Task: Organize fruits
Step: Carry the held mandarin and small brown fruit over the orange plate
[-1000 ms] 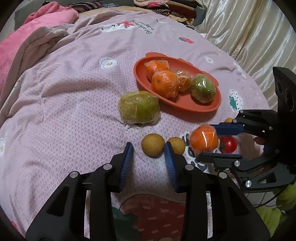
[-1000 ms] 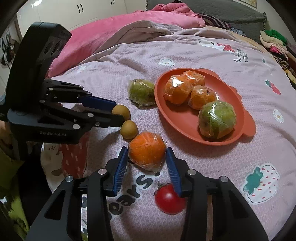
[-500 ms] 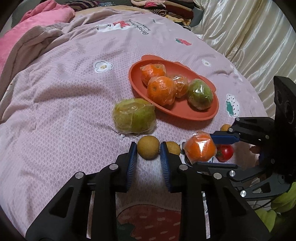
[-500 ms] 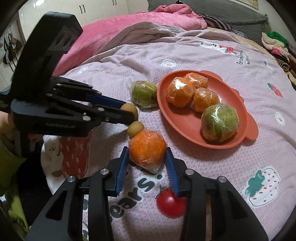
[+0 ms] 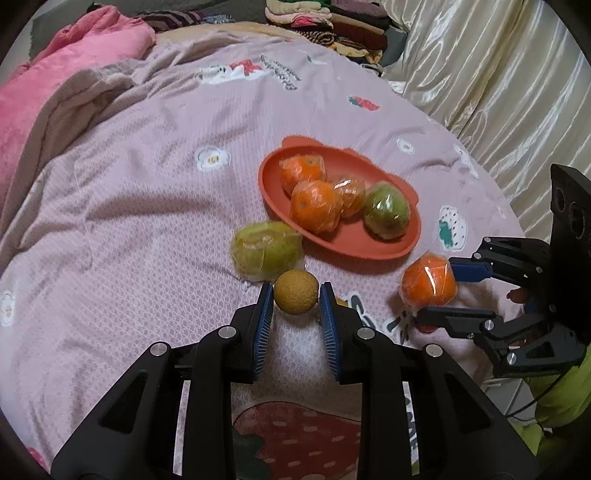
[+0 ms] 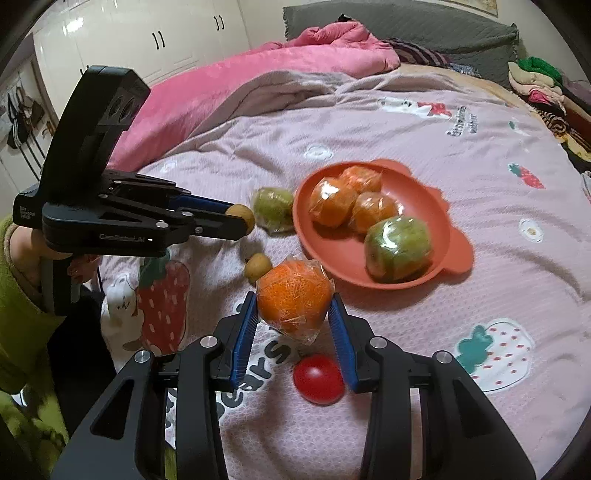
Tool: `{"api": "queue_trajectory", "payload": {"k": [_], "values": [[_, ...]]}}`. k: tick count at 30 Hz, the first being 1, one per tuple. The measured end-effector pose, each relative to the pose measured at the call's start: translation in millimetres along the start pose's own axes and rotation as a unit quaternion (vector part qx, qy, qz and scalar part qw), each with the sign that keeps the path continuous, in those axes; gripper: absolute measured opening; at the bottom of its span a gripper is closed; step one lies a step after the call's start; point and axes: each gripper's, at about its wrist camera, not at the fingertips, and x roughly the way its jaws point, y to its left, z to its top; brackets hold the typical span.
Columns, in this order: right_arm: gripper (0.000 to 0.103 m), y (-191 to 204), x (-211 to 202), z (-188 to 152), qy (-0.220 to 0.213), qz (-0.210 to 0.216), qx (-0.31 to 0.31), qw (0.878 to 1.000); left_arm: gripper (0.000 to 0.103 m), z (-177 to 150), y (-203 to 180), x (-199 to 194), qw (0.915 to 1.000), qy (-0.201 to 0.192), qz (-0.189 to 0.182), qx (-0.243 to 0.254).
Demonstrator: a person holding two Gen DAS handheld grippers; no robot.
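My left gripper [image 5: 296, 299] is shut on a small round tan fruit [image 5: 296, 291], lifted just off the pink bedspread; the same gripper [image 6: 242, 218] shows from the side in the right wrist view. My right gripper [image 6: 293, 306] is shut on a plastic-wrapped orange [image 6: 293, 299], raised above the cloth, also seen as the gripper [image 5: 432, 291] at the right of the left wrist view. The orange-red plate [image 5: 369, 243] holds three wrapped oranges and a wrapped green fruit [image 5: 386, 216]. Another wrapped green fruit [image 5: 266, 249] lies beside the plate. A second tan fruit [image 6: 256, 267] and a red tomato [image 6: 319, 378] rest on the bedspread.
A pink blanket [image 6: 240, 81] is bunched at the far side of the bed. Folded clothes [image 5: 325, 22] are stacked at the bed's far end, and cream curtains [image 5: 498, 74] hang to the right. A green sleeve [image 6: 14, 295] and a hand hold the left gripper's handle.
My left gripper's jaws have closed on the tan fruit and lifted it slightly. My right gripper has tightened on the wrapped orange and raised it off the bedspread, uncovering the tomato below.
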Motion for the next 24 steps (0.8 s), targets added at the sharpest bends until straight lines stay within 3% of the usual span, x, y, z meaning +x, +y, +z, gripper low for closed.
{"api": "queue_trajectory", "payload": {"k": [11, 24], "values": [[0.038, -22.9, -20.3, 16.3, -0.029, -0.021, 0.005, 0.999, 0.019, 21.4, -17.5, -4.3, 0.9998, -0.012, -0.005, 0.016], [0.038, -62.9, -26.0, 35.4, -0.044, -0.044, 0.018, 0.998, 0.019, 39.4, -42.8, 13.2, 0.9990, 0.006, -0.004, 0.044]]}}
